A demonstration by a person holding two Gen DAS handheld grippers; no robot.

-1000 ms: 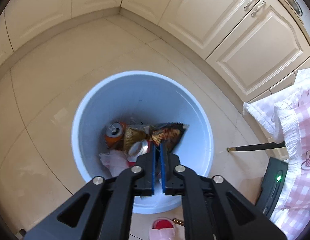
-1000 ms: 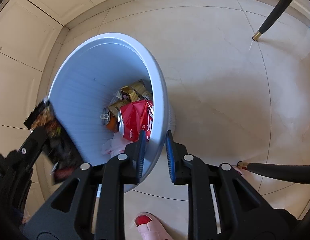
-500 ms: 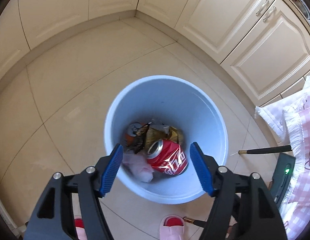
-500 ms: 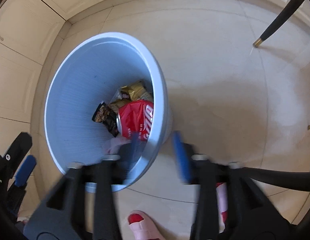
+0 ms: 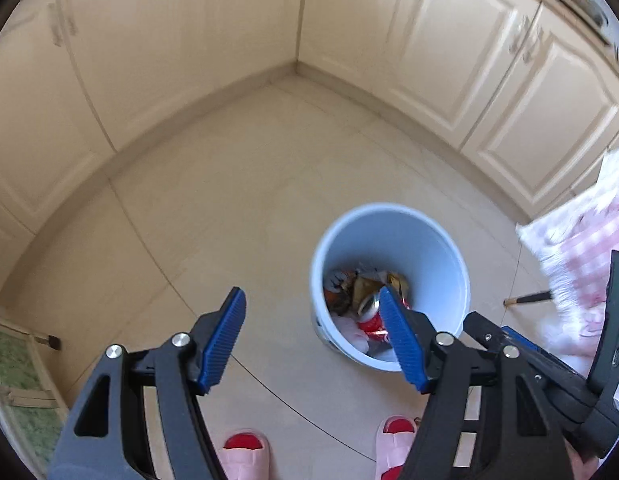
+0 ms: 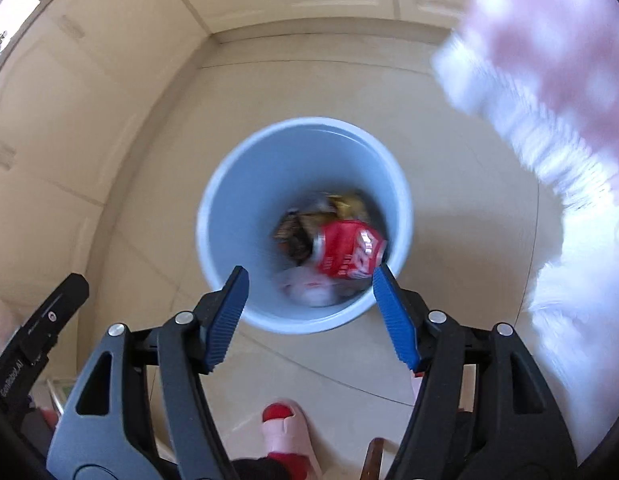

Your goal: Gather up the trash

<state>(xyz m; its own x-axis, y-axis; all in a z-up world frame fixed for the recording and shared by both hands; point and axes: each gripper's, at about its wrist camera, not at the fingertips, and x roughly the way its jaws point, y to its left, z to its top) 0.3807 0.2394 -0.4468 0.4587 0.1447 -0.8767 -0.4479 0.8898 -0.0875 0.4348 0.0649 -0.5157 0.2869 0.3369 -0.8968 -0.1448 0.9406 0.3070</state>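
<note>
Trash, a crushed red aluminium drink can (image 6: 349,254) among crinkled gold and dark foil snack wrappers (image 6: 345,202) and a pale crumpled tissue or bag (image 6: 305,290), lies at the bottom of the round pale-blue plastic bin (image 6: 229,216). Left gripper (image 5: 313,338): blue ribbed pads (image 5: 223,336) spread wide, nothing between them, only bare tile behind. Right gripper (image 6: 309,316): jaws opening, empty, pointing down over the bin mouth. Judgement: both loads are dropped, which explains empty jaws above the rim. Bin stands upright on beige floor tiles (image 5: 237,208), near the cream cabinet corner (image 5: 297,20). Pink slippers (image 5: 243,454) just behind; pink checked cloth (image 5: 581,248) at right.
</note>
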